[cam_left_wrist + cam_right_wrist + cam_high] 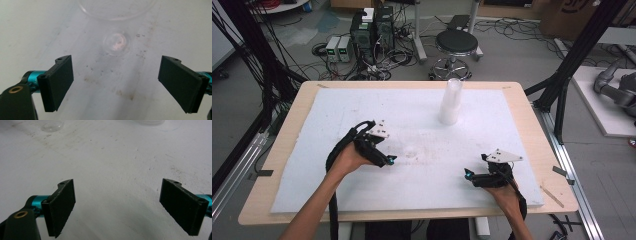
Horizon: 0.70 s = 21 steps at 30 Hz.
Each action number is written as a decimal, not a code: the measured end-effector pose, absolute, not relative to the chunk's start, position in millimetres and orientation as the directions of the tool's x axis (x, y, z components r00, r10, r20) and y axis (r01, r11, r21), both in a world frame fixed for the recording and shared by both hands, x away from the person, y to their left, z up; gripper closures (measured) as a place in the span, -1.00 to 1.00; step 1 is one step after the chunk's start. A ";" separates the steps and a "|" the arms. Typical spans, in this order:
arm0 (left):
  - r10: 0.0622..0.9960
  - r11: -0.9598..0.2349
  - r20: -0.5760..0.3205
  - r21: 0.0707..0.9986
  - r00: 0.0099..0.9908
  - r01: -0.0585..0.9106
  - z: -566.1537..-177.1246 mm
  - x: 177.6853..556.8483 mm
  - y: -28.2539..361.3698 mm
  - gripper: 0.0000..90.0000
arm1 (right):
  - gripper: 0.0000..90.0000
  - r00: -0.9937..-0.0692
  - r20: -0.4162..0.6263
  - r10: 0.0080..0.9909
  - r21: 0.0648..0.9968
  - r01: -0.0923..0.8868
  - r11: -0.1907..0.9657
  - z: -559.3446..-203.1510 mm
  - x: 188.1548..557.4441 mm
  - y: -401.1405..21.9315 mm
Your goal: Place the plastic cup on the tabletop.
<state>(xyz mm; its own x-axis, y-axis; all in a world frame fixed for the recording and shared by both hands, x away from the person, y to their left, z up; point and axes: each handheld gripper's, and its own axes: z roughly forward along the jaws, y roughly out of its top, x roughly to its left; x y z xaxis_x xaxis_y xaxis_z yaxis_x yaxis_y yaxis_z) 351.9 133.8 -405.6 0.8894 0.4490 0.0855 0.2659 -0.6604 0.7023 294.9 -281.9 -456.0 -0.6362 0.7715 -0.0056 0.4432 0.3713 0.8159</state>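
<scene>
Two grippers stand apart and empty: our left gripper near the small clear round plastic lid lying on the white foam sheet, our right gripper idle. We judge the lid already set down; the tall clear plastic cup stack stands untouched.

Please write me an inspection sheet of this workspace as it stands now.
Surface: white foam sheet on a wooden table, marked with brown specks.
Job's things: stack of clear cups upright at the far middle; one small clear lid lying flat ahead of the left gripper.
Clutter: nothing seen on the sheet.
Grippers: left gripper open, nothing between its jaws; right gripper open and empty, low over the sheet.
Cables: a black cable loops from the left gripper; tangled leads on the floor.
Surroundings: stool, electronics boxes, black frame posts.
</scene>
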 end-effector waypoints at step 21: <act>0.743 -0.262 -0.004 0.918 0.669 0.296 -446.4 279.2 206.2 -0.71 | -0.70 -0.617 -0.005 0.787 0.836 0.429 0.342 -455.5 292.9 -284.2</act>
